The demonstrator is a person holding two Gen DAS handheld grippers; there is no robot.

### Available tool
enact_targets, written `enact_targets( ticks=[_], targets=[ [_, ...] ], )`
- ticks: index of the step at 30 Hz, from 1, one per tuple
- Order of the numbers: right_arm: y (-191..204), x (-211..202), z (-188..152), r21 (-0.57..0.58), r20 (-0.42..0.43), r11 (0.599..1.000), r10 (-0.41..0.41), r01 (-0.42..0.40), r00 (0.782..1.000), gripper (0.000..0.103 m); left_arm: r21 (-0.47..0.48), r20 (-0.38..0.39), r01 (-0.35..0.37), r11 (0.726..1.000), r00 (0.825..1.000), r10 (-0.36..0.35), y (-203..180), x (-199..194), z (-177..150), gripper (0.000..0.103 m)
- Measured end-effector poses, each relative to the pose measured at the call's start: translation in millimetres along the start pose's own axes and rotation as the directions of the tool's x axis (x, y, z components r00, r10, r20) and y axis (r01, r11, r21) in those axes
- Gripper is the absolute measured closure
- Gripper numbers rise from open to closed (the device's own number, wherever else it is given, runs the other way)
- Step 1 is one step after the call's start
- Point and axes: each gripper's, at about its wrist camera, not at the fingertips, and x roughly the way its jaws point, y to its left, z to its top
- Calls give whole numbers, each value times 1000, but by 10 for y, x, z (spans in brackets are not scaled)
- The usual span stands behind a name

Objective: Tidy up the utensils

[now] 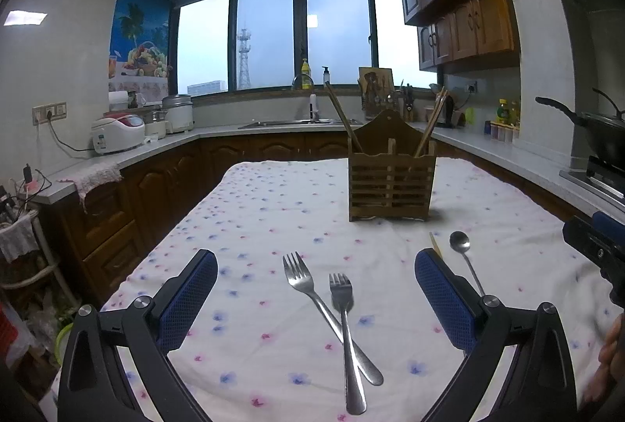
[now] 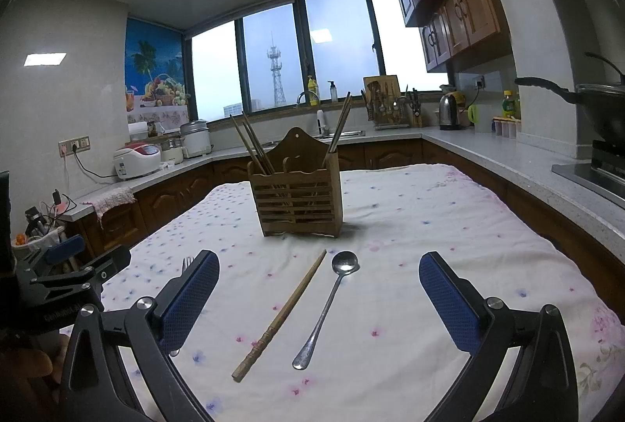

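Two steel forks lie crossed on the flowered tablecloth, a large fork (image 1: 312, 297) and a small fork (image 1: 345, 324), between the fingers of my open, empty left gripper (image 1: 316, 262). A wooden slatted utensil holder (image 1: 391, 184) stands further back with chopsticks (image 1: 343, 119) in it. A steel spoon (image 1: 463, 254) lies to the right. In the right wrist view, a single wooden chopstick (image 2: 283, 316) and the spoon (image 2: 332, 301) lie between the fingers of my open, empty right gripper (image 2: 318, 262). The holder (image 2: 299, 203) stands beyond them.
The table (image 1: 273, 211) is ringed by kitchen counters. Rice cookers (image 1: 117, 137) sit at the left, a sink (image 1: 297, 123) under the window, a wok (image 1: 601, 133) on the stove at right. The left gripper shows at the left edge of the right wrist view (image 2: 74, 273).
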Motion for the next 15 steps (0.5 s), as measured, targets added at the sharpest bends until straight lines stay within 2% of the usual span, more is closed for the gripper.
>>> enact_targets(
  ticks=[15],
  targets=[
    [-1, 8, 2, 0, -1, 1000, 0, 0, 1000, 0, -2, -8, 6, 1000, 1000, -6, -26, 35, -3, 1]
  ],
)
